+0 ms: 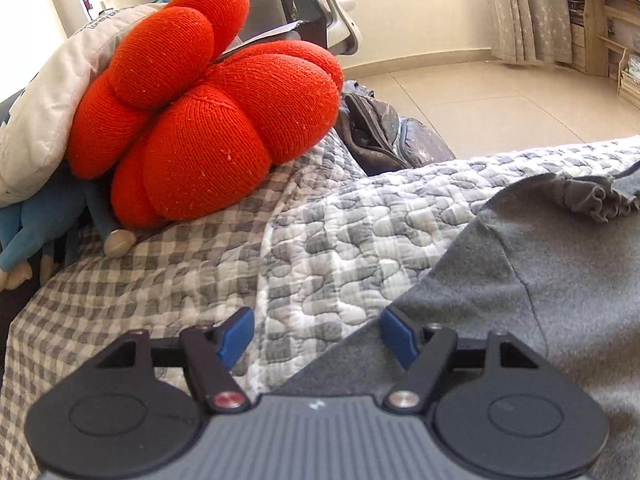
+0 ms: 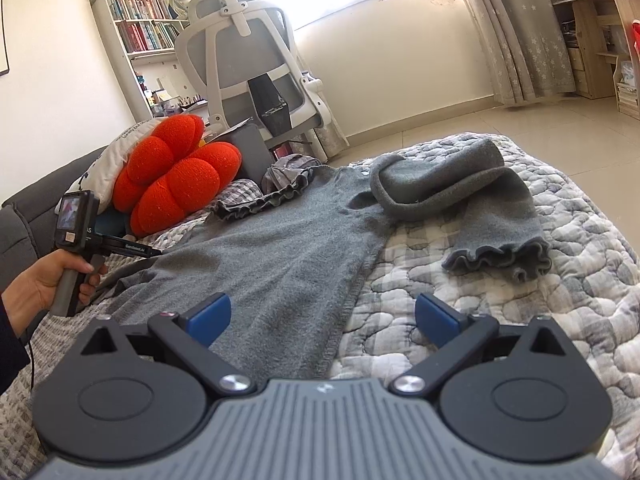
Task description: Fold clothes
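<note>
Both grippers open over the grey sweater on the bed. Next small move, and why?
Probably close the right gripper on the sweater's near hem. Its jaws stand wide open with the hem edge between them and nothing gripped. The right sleeve is already folded back on itself, the body lies flat on the quilt, and the left gripper is open at the opposite edge.

grey garment (image 1: 540, 280), red cushion (image 1: 192, 120), quilt (image 1: 320, 232)

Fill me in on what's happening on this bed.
A person is folding a grey sweater spread on a quilted blanket. One ruffled sleeve is already folded over. Both tongs are open and empty: the right tongs hover over the hem, and the left tongs sit at the sweater's other edge, near a red cushion.
</note>
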{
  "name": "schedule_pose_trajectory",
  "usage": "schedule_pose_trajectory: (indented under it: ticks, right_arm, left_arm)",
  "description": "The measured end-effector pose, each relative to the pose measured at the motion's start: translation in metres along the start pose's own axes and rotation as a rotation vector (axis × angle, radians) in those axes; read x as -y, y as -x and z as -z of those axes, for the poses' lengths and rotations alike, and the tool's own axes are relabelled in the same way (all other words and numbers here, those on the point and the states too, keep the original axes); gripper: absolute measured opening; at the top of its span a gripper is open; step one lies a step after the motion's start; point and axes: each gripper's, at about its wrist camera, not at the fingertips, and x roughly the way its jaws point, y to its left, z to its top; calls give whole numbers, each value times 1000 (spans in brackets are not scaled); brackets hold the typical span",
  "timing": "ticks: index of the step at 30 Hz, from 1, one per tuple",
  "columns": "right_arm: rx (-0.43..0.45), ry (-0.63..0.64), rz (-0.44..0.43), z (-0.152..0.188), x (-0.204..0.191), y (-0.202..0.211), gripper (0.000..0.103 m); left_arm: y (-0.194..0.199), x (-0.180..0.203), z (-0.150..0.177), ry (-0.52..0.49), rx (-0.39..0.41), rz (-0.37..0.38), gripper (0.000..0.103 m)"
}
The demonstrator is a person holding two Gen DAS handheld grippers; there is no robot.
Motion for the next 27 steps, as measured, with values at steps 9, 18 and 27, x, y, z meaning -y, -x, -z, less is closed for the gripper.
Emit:
schedule_pose_trajectory:
  ticks: [9,18,27]
  right_arm:
    - [19,-51,-39,0,8,5,100]
    - [22,-77,-67,0,12,6,103]
    - [20,-74,-66,0,12,6,103]
  left_arm:
    - [1,6,-8,21,-9,69,0]
    - [3,-14,-3,110,-27,219,60]
    - [5,-2,9,54,7,240,47]
